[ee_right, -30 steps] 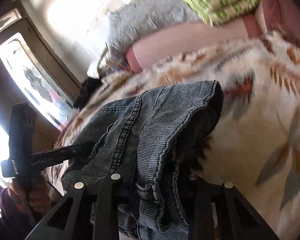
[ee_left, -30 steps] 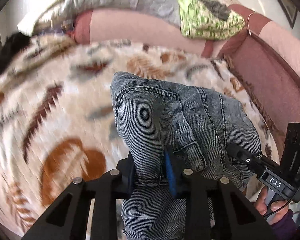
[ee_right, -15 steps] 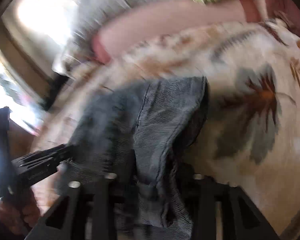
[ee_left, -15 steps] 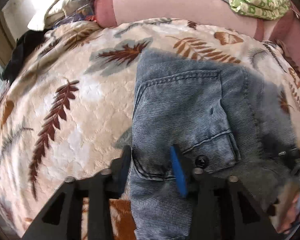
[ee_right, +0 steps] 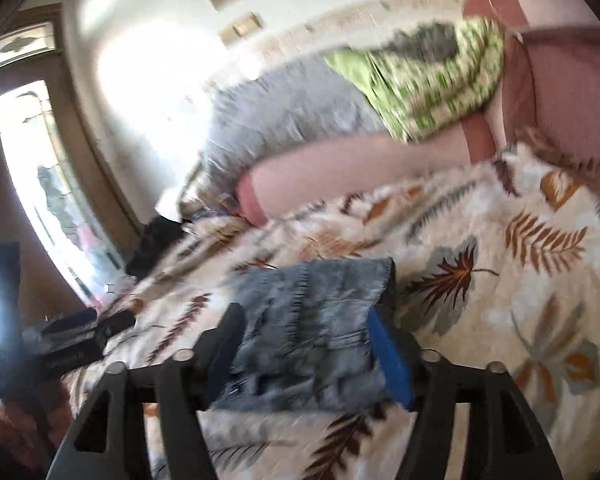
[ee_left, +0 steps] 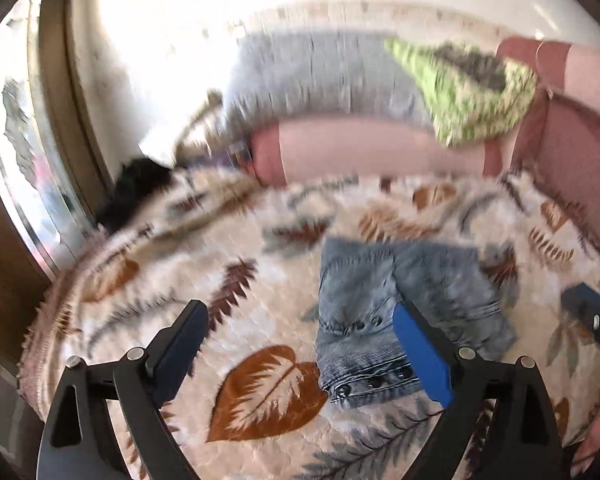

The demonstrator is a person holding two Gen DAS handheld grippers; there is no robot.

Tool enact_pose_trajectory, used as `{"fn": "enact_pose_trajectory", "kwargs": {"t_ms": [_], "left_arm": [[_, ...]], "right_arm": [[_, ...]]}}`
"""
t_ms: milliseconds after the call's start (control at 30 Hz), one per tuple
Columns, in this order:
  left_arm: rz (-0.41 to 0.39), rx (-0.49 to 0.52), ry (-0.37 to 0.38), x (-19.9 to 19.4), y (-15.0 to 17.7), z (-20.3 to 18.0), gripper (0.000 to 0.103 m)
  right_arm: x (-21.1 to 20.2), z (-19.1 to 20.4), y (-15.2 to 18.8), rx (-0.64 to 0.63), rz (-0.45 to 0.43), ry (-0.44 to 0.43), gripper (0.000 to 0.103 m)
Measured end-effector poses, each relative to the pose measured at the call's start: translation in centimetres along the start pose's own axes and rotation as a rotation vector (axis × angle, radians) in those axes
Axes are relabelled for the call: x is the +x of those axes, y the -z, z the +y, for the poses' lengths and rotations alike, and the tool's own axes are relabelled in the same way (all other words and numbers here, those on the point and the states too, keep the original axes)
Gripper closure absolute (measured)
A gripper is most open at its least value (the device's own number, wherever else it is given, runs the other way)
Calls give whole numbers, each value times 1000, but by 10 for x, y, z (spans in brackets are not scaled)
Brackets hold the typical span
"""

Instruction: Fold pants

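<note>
Seemingly ribbed denim pants, squarish bundle.

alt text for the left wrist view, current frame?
A folded pair of grey-blue jeans lies on a cream leaf-print blanket, with the left claw open above it and holding nothing. The right claw shows at the right edge. Behind are a pink sofa back, a grey pillow and a green cloth, all motion-blurred.

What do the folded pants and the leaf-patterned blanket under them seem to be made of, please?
The pants look like washed blue-grey denim: fine ribbed weave, stitched seams and metal rivets along the waistband. The blanket appears to be soft plush fleece, matte with a quilted-looking texture, though blur leaves the fibre uncertain.
</note>
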State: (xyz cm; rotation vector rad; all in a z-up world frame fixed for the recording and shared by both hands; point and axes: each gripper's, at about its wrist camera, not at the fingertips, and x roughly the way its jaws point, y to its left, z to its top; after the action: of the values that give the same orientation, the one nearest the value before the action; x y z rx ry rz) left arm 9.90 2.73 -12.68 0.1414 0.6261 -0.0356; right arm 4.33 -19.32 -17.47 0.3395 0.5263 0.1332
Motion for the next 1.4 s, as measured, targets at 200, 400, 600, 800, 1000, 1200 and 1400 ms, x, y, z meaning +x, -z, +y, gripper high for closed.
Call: {"fn": "enact_pose_trajectory", "kwargs": {"t_ms": [200, 400, 600, 800, 1000, 1200, 1400], "left_arm": [[-82, -48, -16, -62, -14, 2, 9], [-164, -64, -34, -111, -25, 5, 7], [-228, -78, -45, -138, -31, 10, 4], [-236, -84, -85, -145, -32, 15, 4], [-213, -100, -104, -138, -31, 23, 4], [-201, -99, -116, -131, -28, 26, 4], [-188, -95, -116, -126, -26, 29, 4]], "right_arm": [[-70, 46, -11, -150, -64, 57, 29], [-121, 67, -25, -157, -147, 42, 25], [-138, 87, -31, -203, -204, 34, 23], [-134, 101, -30, -215, -201, 15, 23], [-125, 107, -27, -226, -186, 16, 23], [-110, 116, -21, -265, -142, 54, 23], [-102, 120, -18, -274, -122, 53, 23]]}}
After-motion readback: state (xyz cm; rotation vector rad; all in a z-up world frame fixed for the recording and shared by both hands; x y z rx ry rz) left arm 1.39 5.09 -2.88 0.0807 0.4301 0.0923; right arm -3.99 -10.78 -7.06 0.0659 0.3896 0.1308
